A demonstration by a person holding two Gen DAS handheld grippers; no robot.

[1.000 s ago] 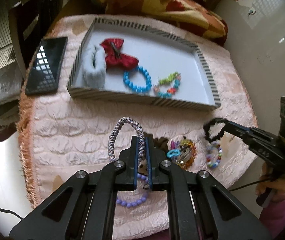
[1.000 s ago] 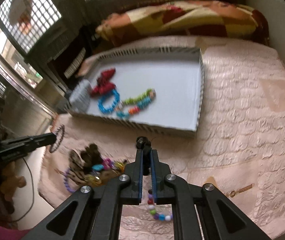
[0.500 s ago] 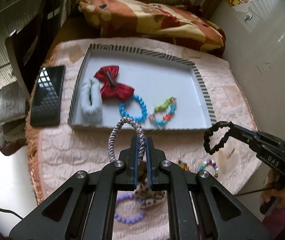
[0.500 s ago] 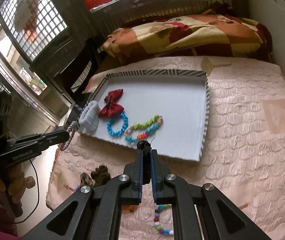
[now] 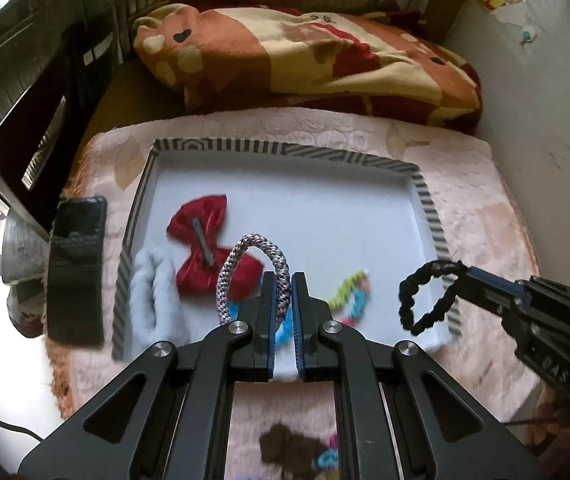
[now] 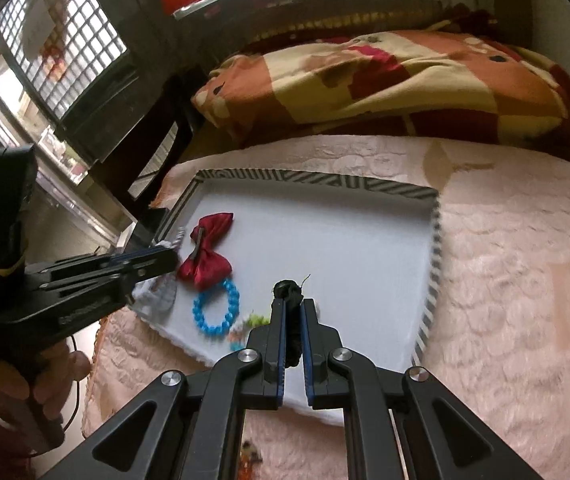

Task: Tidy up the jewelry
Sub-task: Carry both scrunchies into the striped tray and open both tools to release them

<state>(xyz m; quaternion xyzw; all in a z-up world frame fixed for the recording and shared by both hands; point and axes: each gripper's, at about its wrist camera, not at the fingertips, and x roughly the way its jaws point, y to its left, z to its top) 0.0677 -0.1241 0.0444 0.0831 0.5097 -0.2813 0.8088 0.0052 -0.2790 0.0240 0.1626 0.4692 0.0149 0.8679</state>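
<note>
Your left gripper (image 5: 283,276) is clenched on a grey-and-pink braided hair tie (image 5: 245,266), whose loop stands up out of the closed fingers above the near part of the tray (image 5: 285,148). Your right gripper (image 6: 293,304) is clenched on a black scrunchie (image 5: 425,300); in the left wrist view its loop hangs open from the fingertips over the tray's near right corner, while in the right wrist view only a dark bunch of it pokes up between the pads.

The tray has a white floor and a grey striped rim, and it lies on a pink quilted cloth (image 6: 505,280). Inside it, a red bow clip (image 5: 205,252) sits towards the left side, with a pale blue fluffy scrunchie (image 5: 151,300) along the left rim just beside it. A blue bead bracelet (image 6: 217,308) lies nearer the front edge, close to the bow, and a mixed green, blue and orange bead bracelet (image 5: 353,292) lies to its right, partly hidden behind your fingers.

A dark phone (image 5: 77,272) rests on the cloth outside the tray's left rim. On the cloth in front of the tray, under your left gripper, a brown patterned scrunchie (image 5: 285,444) and some blurred coloured pieces remain. A patterned red and cream blanket (image 5: 305,52) is bundled beyond the far edge of the cloth
</note>
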